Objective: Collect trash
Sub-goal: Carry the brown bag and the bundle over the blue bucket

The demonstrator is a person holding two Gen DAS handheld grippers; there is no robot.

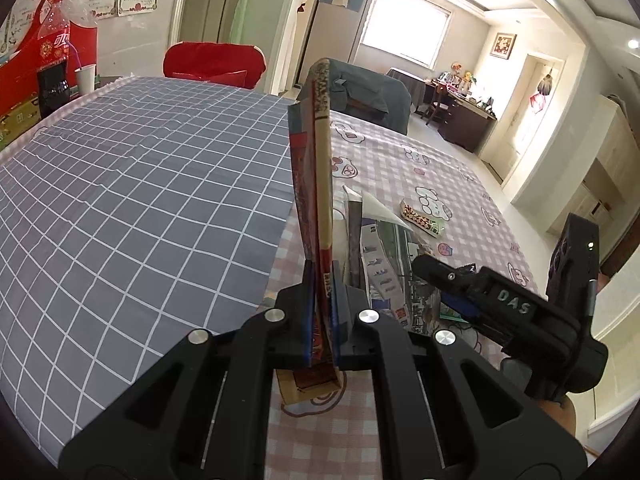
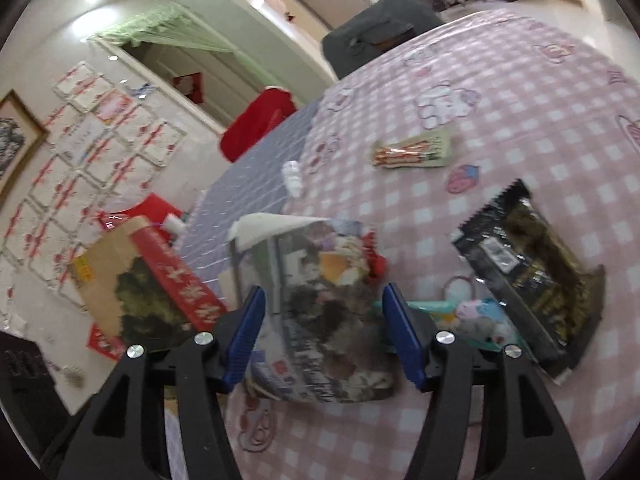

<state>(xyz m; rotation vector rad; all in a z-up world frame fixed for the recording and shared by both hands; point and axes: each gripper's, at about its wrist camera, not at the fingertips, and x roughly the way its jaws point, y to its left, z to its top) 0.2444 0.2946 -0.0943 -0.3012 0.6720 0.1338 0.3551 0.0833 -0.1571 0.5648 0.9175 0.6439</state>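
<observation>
Left wrist view: left gripper (image 1: pixel 322 300) pinched tight on a flattened red-and-tan cardboard box (image 1: pixel 316 184), held upright on edge above the pink checked tablecloth (image 1: pixel 460 184). Crumpled printed foil wrapper (image 1: pixel 384 256) just beyond it; right gripper (image 1: pixel 444 276) reaching in beside that. Small red-and-green snack wrapper (image 1: pixel 424 216) lying farther off.

Right wrist view: right gripper (image 2: pixel 324 332) spread wide, printed foil wrapper (image 2: pixel 320 312) between the blue pads (image 2: pixel 244 332), not yet pinched. Black-and-gold foil packet (image 2: pixel 532 276) flat on cloth, teal wrapper (image 2: pixel 460 316) beside it, snack wrapper (image 2: pixel 412 152) well apart.

Judgement: early going; one piece in hand, at least four left.
</observation>
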